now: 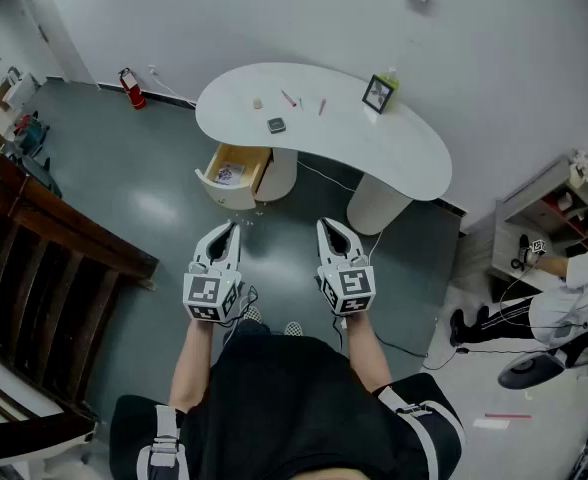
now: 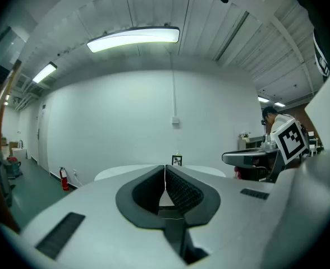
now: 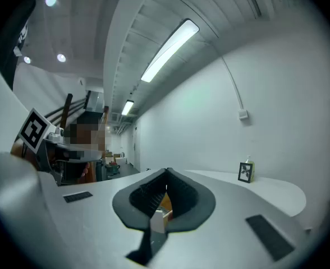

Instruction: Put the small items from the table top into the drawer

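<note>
A white curved table (image 1: 374, 153) stands some way ahead of me. On it lie a small pinkish item (image 1: 258, 102), two red pens (image 1: 289, 98) (image 1: 322, 106) and a grey square object (image 1: 276, 125). Under the table's left end a wooden drawer (image 1: 236, 171) is pulled open, with papers inside. My left gripper (image 1: 232, 230) and right gripper (image 1: 326, 226) are held side by side over the floor, well short of the table. Both are shut with nothing between the jaws. In the left gripper view the closed tips (image 2: 165, 167) point at the table (image 2: 125, 172).
A framed picture (image 1: 377, 93) and a green bottle (image 1: 390, 78) stand at the table's far right. A red fire extinguisher (image 1: 131, 88) stands by the wall. A dark wooden railing (image 1: 34, 218) runs along the left. A seated person (image 1: 574, 298) and shelves (image 1: 549, 213) are at the right.
</note>
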Tool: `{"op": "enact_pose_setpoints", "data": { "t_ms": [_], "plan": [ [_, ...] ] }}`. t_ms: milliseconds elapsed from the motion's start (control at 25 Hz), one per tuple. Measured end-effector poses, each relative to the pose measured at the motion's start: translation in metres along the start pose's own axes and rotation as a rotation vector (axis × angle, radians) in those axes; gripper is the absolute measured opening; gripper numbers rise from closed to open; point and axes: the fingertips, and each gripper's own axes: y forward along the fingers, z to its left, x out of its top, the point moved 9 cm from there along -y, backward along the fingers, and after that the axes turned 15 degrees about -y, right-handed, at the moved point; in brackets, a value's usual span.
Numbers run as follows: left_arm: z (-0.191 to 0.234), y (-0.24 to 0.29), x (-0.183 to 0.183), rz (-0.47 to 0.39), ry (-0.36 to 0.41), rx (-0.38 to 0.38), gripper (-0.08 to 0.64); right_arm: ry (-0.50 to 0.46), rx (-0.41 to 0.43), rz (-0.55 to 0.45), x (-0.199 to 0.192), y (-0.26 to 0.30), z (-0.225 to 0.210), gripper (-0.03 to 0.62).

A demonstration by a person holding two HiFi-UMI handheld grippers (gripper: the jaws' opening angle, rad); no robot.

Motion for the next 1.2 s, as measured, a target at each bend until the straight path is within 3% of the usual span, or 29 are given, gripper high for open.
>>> {"op": "enact_pose_setpoints", "data": {
  "t_ms": [320,520,760,1000,1200],
  "plan": [
    [0.005,0.009,0.004,-0.003,0.0,-0.003,0.021,0.008,0.008,0.007,-0.003,0.013,-0.001,0.029],
    [0.011,0.012,0.004,-0.001,-0.006,0.005,0.021,0.068,0.046,-0.01,-0.005,0.018,-0.001,0.031],
    [0.026,0.023,0.009,0.014,-0.002,0.003,0.021,0.04,0.055,0.044,-0.009,0.046,0.006,0.031],
    [0.078,0.061,0.019,0.024,-0.024,-0.013,0.021,0.03,0.037,0.06,-0.01,0.106,0.012,0.031],
    [0.14,0.112,0.044,0.055,-0.017,-0.075,0.021,0.062,-0.026,0.1,-0.005,0.173,0.016,0.031]
  ]
}}
